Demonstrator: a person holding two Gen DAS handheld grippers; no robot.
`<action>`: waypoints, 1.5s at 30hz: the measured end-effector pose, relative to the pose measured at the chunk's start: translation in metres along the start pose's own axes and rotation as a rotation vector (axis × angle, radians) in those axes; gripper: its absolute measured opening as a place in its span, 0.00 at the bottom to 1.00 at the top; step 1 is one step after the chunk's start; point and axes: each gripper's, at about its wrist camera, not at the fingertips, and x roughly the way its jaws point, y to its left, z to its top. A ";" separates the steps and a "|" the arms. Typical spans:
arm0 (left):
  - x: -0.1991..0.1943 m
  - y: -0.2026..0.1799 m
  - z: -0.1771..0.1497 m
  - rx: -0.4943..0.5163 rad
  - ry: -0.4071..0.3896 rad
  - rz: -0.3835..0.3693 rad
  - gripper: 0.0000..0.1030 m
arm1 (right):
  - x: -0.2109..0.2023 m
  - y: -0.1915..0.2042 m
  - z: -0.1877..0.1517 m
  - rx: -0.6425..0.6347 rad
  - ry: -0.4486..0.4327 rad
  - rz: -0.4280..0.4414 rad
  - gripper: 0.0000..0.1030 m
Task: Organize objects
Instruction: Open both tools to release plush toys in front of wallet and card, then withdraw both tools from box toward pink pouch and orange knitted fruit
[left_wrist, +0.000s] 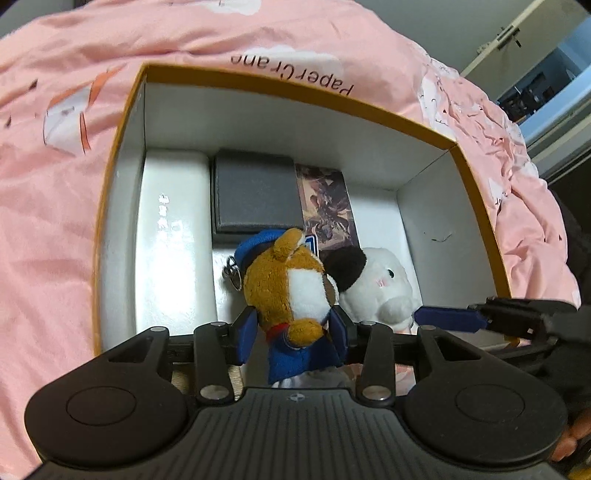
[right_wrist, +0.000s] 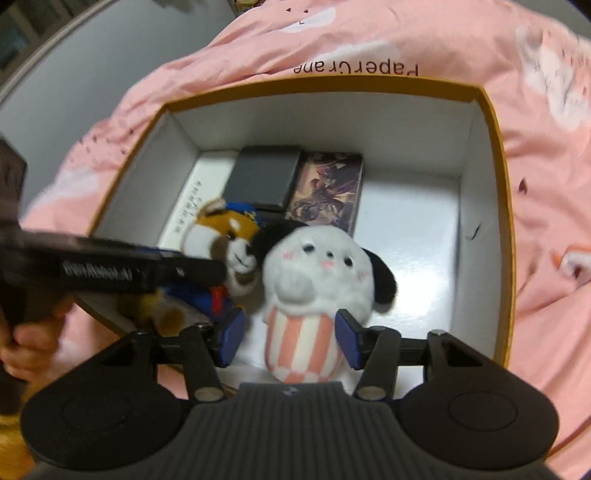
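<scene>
An open box with an orange rim (left_wrist: 295, 92) (right_wrist: 332, 83) lies on pink bedding. Inside it, a brown fox plush in blue clothes (left_wrist: 291, 280) (right_wrist: 229, 236) stands next to a white dog plush with black ears and a pink striped body (left_wrist: 384, 284) (right_wrist: 317, 269). My left gripper (left_wrist: 293, 332) straddles the fox's body, and a thin gap shows at its left pad. My right gripper (right_wrist: 290, 338) straddles the dog's striped body, its pads standing off it. Each wrist view shows a finger of the other gripper (left_wrist: 461, 317) (right_wrist: 147, 273) reaching in from the side.
At the back of the box lie a long white carton (left_wrist: 173, 240), a dark grey case (left_wrist: 255, 195) and an illustrated box (left_wrist: 327, 206). The box floor to the right (right_wrist: 424, 258) is bare. Wrinkled pink bedding (left_wrist: 55, 221) surrounds the box. A hand (right_wrist: 29, 343) holds the left gripper.
</scene>
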 end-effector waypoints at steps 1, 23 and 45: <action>-0.003 -0.001 0.000 0.009 -0.014 0.003 0.46 | -0.003 -0.002 0.002 0.013 -0.011 0.008 0.56; 0.003 -0.013 -0.015 0.167 -0.009 0.160 0.23 | 0.025 -0.005 0.002 0.032 0.029 0.048 0.43; -0.082 -0.087 -0.103 0.333 -0.347 -0.009 0.23 | -0.103 0.024 -0.101 -0.098 -0.364 -0.133 0.52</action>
